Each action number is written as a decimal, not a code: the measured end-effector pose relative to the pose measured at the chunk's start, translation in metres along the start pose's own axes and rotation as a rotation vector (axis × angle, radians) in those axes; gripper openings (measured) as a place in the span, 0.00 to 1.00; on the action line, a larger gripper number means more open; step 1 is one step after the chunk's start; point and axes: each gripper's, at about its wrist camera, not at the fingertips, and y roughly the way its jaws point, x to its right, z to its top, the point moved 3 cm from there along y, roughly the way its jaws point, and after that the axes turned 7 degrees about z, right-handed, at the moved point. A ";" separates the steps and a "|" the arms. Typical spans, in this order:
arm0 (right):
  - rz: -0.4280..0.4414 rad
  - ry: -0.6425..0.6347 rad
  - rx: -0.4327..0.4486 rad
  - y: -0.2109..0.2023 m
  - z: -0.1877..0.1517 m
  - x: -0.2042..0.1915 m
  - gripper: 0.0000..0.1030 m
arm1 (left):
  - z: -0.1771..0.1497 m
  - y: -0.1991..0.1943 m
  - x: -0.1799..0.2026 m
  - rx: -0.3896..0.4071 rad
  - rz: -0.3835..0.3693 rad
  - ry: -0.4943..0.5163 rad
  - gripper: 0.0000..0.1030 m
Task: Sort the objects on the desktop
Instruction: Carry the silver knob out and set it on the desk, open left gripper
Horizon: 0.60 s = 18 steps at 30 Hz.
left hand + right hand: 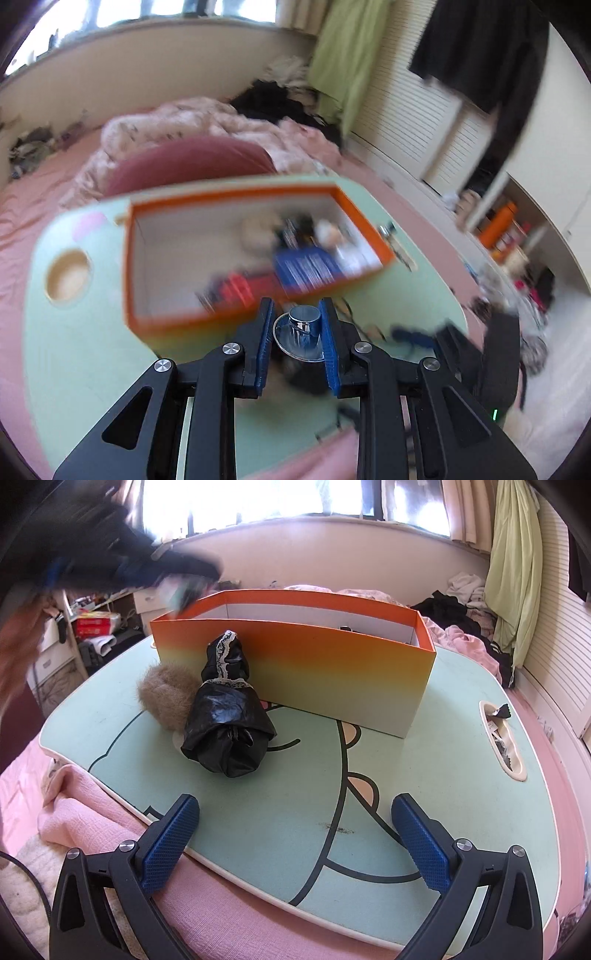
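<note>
The left gripper [297, 325] pinches a small shiny blue cup-shaped piece [303, 326] between its nearly closed pads, just short of the orange box [295, 657]. That box holds blurred items (one blue, one red). The right gripper [295, 843] gapes wide and empty near the green table [424, 775] edge, before the box.

Pink bedding [92, 812], green curtain [513, 565], window [258, 498]
</note>
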 end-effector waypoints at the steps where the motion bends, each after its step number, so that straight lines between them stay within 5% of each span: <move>1: -0.001 0.001 0.000 0.000 0.000 0.000 1.00 | -0.008 0.004 0.003 -0.011 -0.008 0.009 0.25; 6: -0.005 0.005 0.000 0.000 0.000 0.000 1.00 | -0.028 0.040 -0.002 -0.075 0.001 -0.012 0.29; 8: -0.006 0.006 0.002 0.000 0.000 0.000 1.00 | -0.024 0.042 -0.012 -0.035 -0.002 -0.079 0.51; 11: -0.009 0.009 0.001 0.000 0.000 0.001 1.00 | -0.025 0.025 -0.025 0.054 0.058 -0.161 0.60; 14: -0.012 0.011 0.002 0.000 0.000 0.000 1.00 | -0.032 -0.002 -0.032 0.122 0.034 -0.184 0.72; 18: -0.016 0.014 0.002 0.000 0.000 0.001 1.00 | -0.053 -0.028 -0.035 0.169 0.141 -0.121 0.81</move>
